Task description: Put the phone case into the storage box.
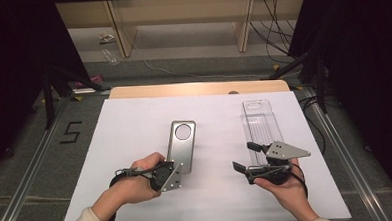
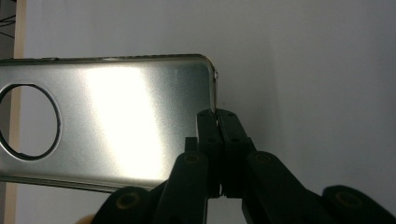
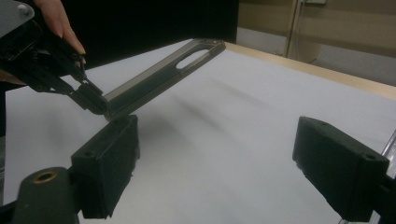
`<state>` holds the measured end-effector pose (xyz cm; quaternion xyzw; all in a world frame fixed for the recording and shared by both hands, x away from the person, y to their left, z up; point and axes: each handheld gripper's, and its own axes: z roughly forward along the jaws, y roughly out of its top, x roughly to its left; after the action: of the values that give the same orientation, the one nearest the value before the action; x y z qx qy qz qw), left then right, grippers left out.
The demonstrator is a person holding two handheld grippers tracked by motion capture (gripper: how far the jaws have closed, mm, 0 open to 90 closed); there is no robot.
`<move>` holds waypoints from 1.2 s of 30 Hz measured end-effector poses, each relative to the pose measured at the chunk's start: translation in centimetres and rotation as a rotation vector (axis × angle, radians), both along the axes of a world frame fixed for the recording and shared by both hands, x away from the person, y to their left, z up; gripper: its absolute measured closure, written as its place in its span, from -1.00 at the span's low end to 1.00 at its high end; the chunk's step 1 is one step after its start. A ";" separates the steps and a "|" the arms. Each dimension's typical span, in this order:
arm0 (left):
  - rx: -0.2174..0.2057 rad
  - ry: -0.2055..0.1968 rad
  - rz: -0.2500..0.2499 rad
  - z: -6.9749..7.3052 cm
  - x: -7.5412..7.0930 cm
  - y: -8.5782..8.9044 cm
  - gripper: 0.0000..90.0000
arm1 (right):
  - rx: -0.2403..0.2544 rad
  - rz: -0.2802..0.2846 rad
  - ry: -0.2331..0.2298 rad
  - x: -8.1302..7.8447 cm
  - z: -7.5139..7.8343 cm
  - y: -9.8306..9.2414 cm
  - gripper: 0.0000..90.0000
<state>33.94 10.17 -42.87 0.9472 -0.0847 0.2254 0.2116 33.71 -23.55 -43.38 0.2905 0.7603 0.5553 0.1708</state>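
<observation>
While the metal plate (image 1: 182,145) sits lifted off the white table (image 1: 137,193) near its middle, with bare surface open on every side of it, your left gripper (image 1: 178,167) is clamped on the plate's near short edge, the 2 jaws pressed tight on the rim. Your left hand (image 1: 132,186) reaches in from the lower left, angled toward the plate. Your right gripper (image 1: 246,157) hovers with its 2 jaws spread wide and nothing between them, just beside the clear plastic tray (image 1: 258,123).
</observation>
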 end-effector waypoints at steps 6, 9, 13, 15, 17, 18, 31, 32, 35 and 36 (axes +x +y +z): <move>-0.006 -0.002 -0.002 0.0 -0.1 -0.2 0.96 | 0.004 -0.006 0.002 0.2 0.1 0.2 -0.64; -0.006 0.000 -0.006 0.0 -0.1 -0.3 0.96 | 0.006 -0.007 0.004 0.3 0.1 0.3 -0.64; -0.011 0.006 -0.008 -0.1 -0.1 -0.3 0.96 | 0.007 -0.007 0.009 0.4 0.1 0.3 -0.64; -0.018 0.005 -0.004 -0.2 -0.1 -0.4 0.96 | 0.008 -0.008 0.009 0.5 0.1 0.4 -0.64; -0.017 0.005 -0.003 -0.2 -0.2 -0.4 0.96 | 0.010 -0.008 0.013 0.6 0.1 0.5 -0.65; -0.009 0.000 -0.007 -0.1 -0.1 -0.4 0.96 | 0.010 -0.010 0.012 0.6 0.1 0.6 -0.65; -0.003 -0.001 -0.017 -0.1 -0.3 -0.8 0.96 | 0.017 -0.010 0.026 1.3 0.3 1.4 -0.65; -0.003 -0.002 -0.019 -0.1 -0.4 -0.8 0.96 | 0.019 -0.011 0.026 1.3 0.3 1.5 -0.65; -0.003 -0.001 -0.022 -0.1 -0.4 -0.9 0.96 | 0.020 -0.010 0.030 1.4 0.4 1.7 -0.64; -0.003 -0.001 -0.024 -0.1 -0.4 -0.9 0.96 | 0.019 -0.010 0.030 1.5 0.4 1.8 -0.64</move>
<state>33.55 9.26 -42.96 0.9458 -0.0957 0.2232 0.2156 35.19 -21.77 -42.98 0.3042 0.7559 0.5572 0.1596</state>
